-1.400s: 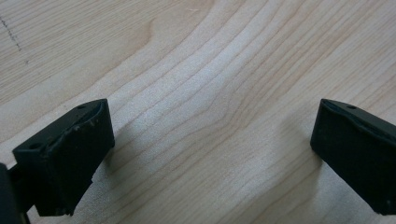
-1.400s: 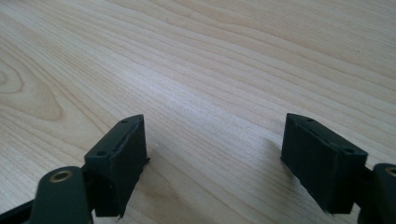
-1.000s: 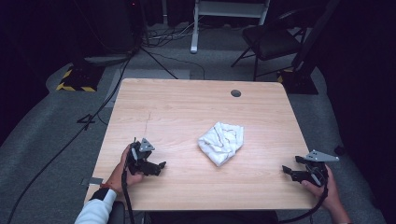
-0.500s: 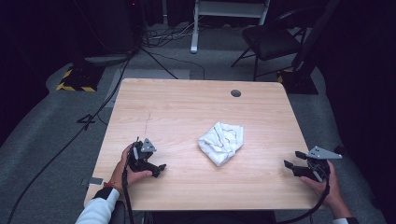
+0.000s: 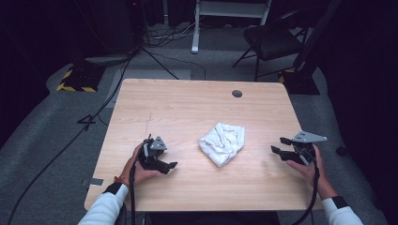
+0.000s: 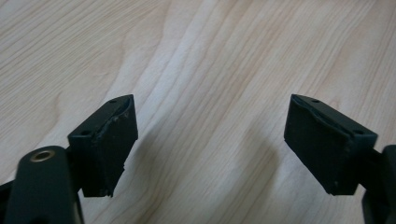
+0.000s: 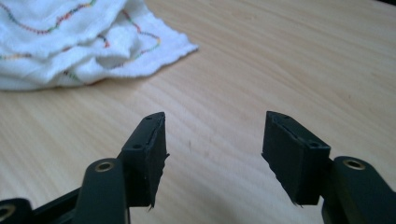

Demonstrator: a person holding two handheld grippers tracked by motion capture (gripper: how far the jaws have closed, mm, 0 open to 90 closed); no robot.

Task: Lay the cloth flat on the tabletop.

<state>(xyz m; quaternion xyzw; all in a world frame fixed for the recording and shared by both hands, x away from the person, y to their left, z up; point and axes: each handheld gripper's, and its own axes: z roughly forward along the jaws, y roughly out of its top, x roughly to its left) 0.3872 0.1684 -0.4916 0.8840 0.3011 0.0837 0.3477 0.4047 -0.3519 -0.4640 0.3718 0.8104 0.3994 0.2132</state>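
Observation:
A crumpled white cloth [image 5: 222,143] with coloured stitching lies on the wooden table [image 5: 187,108], right of its middle. My left gripper [image 5: 168,165] rests low over the table, left of the cloth, with its jaws pointing toward it. In the left gripper view the left gripper [image 6: 211,102] is open over bare wood. My right gripper [image 5: 278,145] hovers right of the cloth, near the table's right edge. In the right gripper view the right gripper [image 7: 215,116] is open, and the cloth [image 7: 79,42] lies ahead at the upper left. Both pairs of jaws have just been closing a little, with nothing between them.
A round cable hole [image 5: 237,93] sits near the table's far edge. Beyond the table stand a dark chair [image 5: 272,42] and a white stand [image 5: 195,28]. Cables [image 5: 112,98] and a yellow-black striped block [image 5: 75,84] are on the floor.
My right gripper has moved in from the table's right edge toward the cloth and risen slightly. The left gripper has shifted a little toward the cloth. The cloth has not moved.

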